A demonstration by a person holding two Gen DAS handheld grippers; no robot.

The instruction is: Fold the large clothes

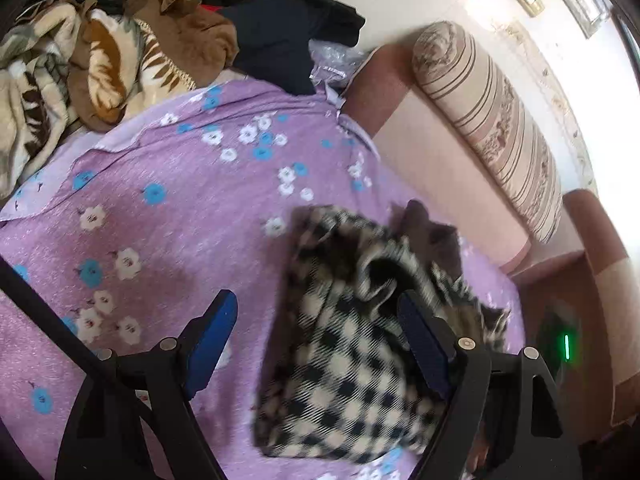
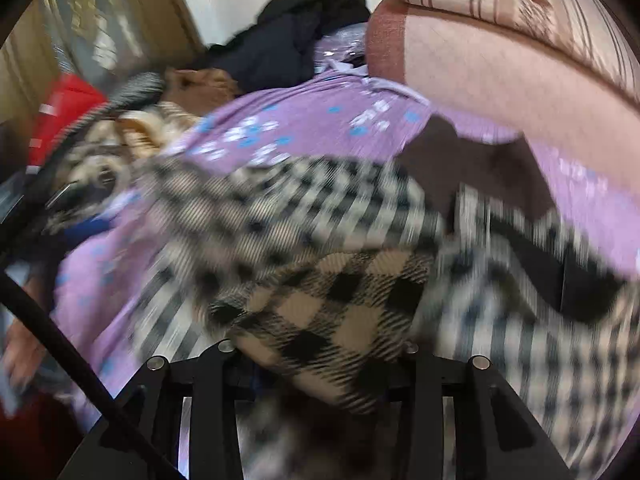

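Checked black-and-cream garment [image 1: 340, 344] lies bunched on the purple floral bedsheet [image 1: 160, 208], toward the sofa side of the bed, blurred in both views. Left gripper [image 1: 320, 344] hangs above the sheet with its blue-padded fingers [image 1: 212, 340] spread wide, nothing between them; the garment shows in the gap beneath and runs behind the right-hand finger, contact unclear. Right gripper [image 2: 316, 352] has a fold of the same checked cloth [image 2: 332, 312] bunched between its black fingers, jaws drawn in close on it; fingertips hidden by fabric. Rest of the garment streams out left and right of that fold, smeared by motion. A dark brown lining patch [image 2: 460, 160] shows at its far edge. Heap of other clothes and blankets [image 1: 100, 64] at the head of the bed, dark garments [image 1: 288, 20] beside it. Striped bolster cushion [image 1: 492, 120] rests along the pink sofa back [image 1: 432, 152] next to the bed
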